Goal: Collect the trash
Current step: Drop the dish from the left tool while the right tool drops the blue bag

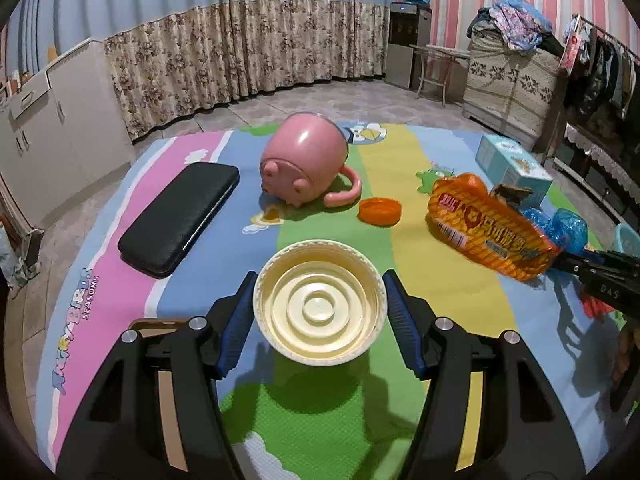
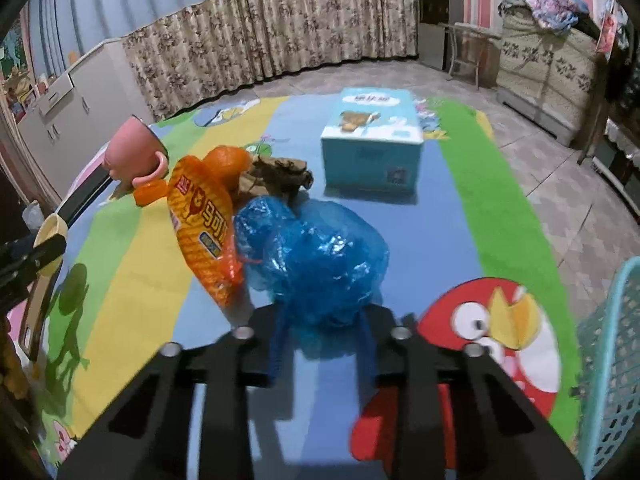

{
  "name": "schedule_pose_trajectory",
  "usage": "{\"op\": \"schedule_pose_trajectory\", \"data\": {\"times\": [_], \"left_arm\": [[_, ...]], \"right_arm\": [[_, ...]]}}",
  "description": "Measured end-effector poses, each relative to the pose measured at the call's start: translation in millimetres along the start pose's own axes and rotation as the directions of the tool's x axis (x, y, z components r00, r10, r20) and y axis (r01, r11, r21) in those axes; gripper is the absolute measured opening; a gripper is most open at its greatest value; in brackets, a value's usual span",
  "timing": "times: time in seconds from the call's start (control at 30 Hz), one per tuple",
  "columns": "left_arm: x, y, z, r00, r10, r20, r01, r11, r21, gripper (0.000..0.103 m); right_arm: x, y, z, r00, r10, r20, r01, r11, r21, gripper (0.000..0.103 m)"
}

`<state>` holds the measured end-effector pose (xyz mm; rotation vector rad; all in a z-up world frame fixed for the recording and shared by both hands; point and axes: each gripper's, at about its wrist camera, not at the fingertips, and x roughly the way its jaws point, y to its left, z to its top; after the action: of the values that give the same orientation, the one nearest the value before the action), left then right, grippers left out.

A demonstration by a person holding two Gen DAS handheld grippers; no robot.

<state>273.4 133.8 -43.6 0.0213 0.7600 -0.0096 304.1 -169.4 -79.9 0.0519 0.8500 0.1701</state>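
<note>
Left gripper (image 1: pixel 320 312) clamps a round cream plastic lid (image 1: pixel 320 304), ribbed inner side facing the camera, both blue pads pressed on its rim; the lid's shadow falls on the mat below it, so it is held off the surface. Right gripper (image 2: pixel 322 332) is clenched on a crumpled blue plastic bag (image 2: pixel 316 256), whose lower folds are pinched between the narrow-set blue fingers (image 2: pixel 278 344), with the bulk of it bulging forward over the striped cartoon play mat (image 2: pixel 500 208).

Leaning against the blue bag's left side is an orange printed snack wrapper (image 2: pixel 202 216) (in the left wrist view it looks to hang off the tip of the right gripper, contact unclear). Behind the wrapper there is a brown crumpled scrap (image 2: pixel 276 178), partly hidden. A small orange bottle cap (image 1: pixel 379 210) lies flat on the mat, near a pink pig-shaped mug (image 1: pixel 306 164) tipped on its side, handle down on the mat. A black rectangular leather-look case (image 1: pixel 180 218) lies flat left of the mug. A light blue tissue box (image 2: pixel 372 142) sits upright further back on the mat. A turquoise mesh plastic basket (image 2: pixel 612 360) stands at the right edge, just beside the mat.
</note>
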Motion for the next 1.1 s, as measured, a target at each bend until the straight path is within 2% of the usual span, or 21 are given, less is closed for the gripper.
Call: {"op": "schedule_pose_trajectory", "data": {"times": [0.1, 0.3, 0.47, 0.67, 0.83, 1.1], "left_arm": [[-12, -7, 3, 1.0, -0.009, 0.024, 0.009, 1.0, 0.0, 0.061], [-40, -39, 11, 0.995, -0.02, 0.094, 0.018, 1.0, 0.017, 0.061], [-57, -90, 20, 0.986, -0.057, 0.156, 0.05, 0.997, 0.051, 0.061], [-60, -159, 23, 0.974, -0.134, 0.181, 0.117, 0.988, 0.101, 0.061], [-62, -224, 24, 0.959, -0.219, 0.18, 0.193, 0.969, 0.153, 0.061], [-57, -320, 8, 0.929, -0.339, 0.144, 0.301, 0.924, 0.236, 0.061]], "right_arm": [[-19, -20, -2, 1.0, -0.011, 0.027, 0.01, 0.998, 0.056, 0.023], [-75, -68, -10, 0.989, -0.099, 0.108, 0.082, 0.985, 0.15, 0.023], [-123, -113, -23, 0.963, -0.233, 0.138, 0.204, 0.958, 0.201, 0.023], [-160, -172, -44, 0.919, -0.369, 0.14, 0.326, 0.909, 0.258, 0.023], [-169, -213, -55, 0.909, -0.4, 0.118, 0.345, 0.879, 0.328, 0.023], [-176, -246, -70, 0.902, -0.419, 0.103, 0.358, 0.86, 0.363, 0.023]]}}
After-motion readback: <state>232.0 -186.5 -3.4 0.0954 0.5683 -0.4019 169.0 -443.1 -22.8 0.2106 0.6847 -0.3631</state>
